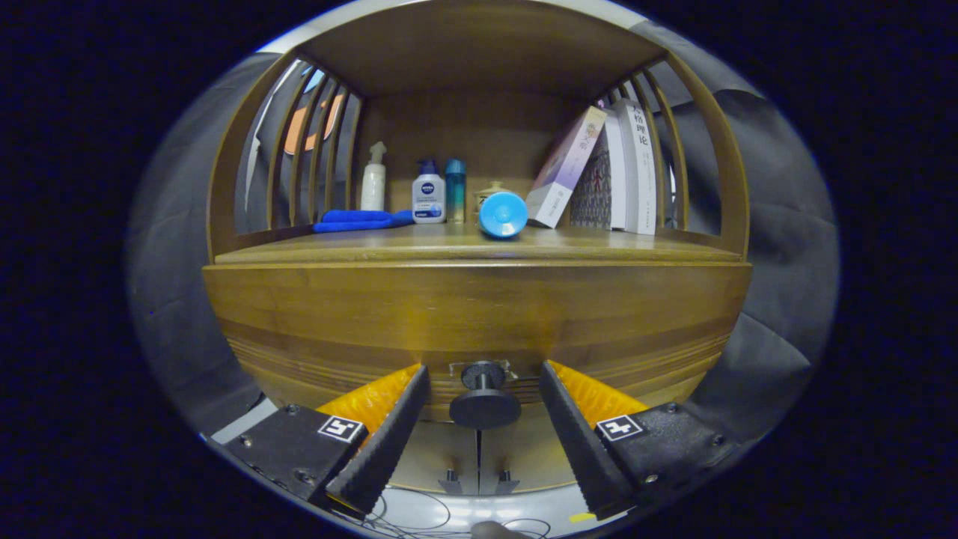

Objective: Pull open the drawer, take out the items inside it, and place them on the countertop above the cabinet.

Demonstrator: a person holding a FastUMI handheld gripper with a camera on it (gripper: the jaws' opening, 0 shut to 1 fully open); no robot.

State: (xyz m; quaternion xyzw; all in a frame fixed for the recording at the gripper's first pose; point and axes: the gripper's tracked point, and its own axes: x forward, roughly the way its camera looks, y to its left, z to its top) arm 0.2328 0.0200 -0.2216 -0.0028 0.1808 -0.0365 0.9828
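A wooden cabinet faces me, its drawer front [479, 322] closed flush under the countertop [464, 251]. A dark round knob [484, 404] sticks out of the drawer front. My gripper [484, 397] is open, and the knob sits in the gap between the two fingers, with clear space on each side. Neither finger touches it. What lies inside the drawer is hidden.
On the countertop stand a folded blue cloth [359, 220], a white spray bottle [373, 178], a white pump bottle [429, 192], a teal bottle [455, 190], a blue round object [502, 214] and leaning books [599, 168]. Slatted wooden sides and a top board enclose that shelf space.
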